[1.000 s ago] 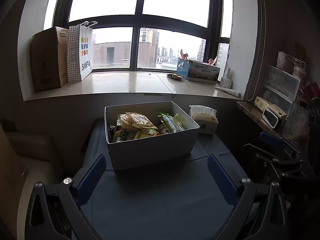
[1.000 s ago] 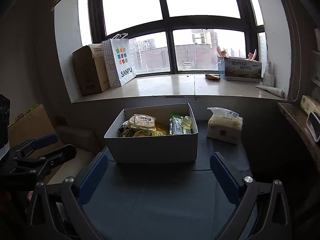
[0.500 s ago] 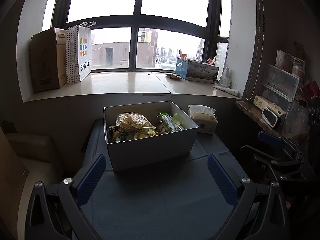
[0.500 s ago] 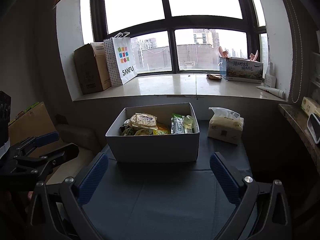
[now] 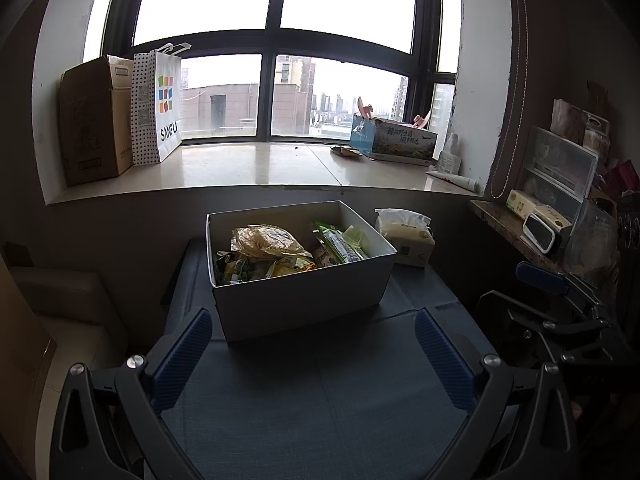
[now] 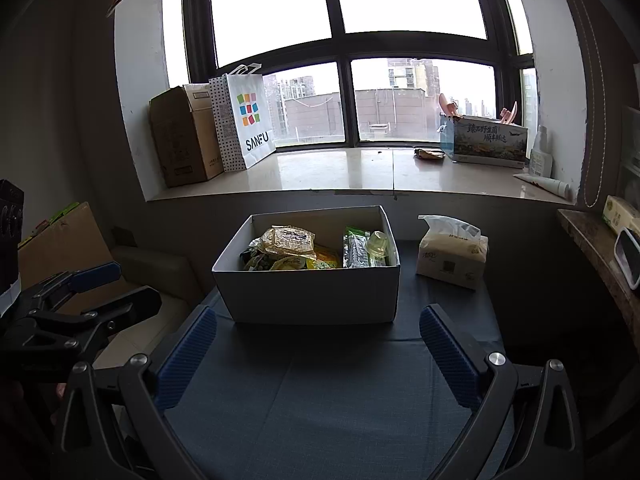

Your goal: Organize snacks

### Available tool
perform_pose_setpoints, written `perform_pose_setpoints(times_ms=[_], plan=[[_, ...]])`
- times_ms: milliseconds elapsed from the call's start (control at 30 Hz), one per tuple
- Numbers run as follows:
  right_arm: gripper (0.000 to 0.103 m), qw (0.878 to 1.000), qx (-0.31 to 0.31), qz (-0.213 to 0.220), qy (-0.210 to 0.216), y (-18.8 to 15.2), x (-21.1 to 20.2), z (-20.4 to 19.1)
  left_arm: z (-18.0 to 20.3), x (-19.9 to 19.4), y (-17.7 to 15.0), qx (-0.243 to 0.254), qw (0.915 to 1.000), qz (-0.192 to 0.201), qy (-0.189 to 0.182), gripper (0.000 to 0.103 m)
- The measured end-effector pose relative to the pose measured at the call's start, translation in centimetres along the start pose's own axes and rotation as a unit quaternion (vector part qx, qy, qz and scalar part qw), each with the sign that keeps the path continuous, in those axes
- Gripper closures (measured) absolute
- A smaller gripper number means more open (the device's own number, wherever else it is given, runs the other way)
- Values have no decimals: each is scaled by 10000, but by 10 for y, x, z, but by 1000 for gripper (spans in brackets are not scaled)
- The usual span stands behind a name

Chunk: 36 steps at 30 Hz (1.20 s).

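White box (image 6: 308, 294) holds mixed snack packets (image 6: 286, 242).

Right claw (image 6: 318, 354) spread wide before white box (image 6: 310, 296) of snacks (image 6: 288, 242).

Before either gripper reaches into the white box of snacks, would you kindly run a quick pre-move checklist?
1. Left gripper open, holding nothing: ok.
2. Right gripper open, holding nothing: ok.
3. White box top open, snacks visible: ok.
4. Dark tabletop bare between fingers and box: ok.
5. Tissue pack stands apart from the box: ok.
6. Where the snacks should go: cannot tell.
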State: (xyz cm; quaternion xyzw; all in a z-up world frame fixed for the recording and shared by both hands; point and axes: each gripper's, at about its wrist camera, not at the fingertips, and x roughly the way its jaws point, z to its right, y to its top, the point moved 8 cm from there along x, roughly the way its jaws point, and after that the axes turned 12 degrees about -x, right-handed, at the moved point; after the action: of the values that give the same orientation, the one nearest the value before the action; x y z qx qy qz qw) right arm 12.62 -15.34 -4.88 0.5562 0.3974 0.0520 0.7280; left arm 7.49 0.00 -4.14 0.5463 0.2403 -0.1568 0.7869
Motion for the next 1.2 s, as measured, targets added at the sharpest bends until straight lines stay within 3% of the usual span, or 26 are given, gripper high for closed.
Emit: perform_pose_setpoints(times_ms=[1200], plan=[[0,10000,-2,-59,-5,-2,0,-1,-1,2,-5,61,9999,-84,12,0]])
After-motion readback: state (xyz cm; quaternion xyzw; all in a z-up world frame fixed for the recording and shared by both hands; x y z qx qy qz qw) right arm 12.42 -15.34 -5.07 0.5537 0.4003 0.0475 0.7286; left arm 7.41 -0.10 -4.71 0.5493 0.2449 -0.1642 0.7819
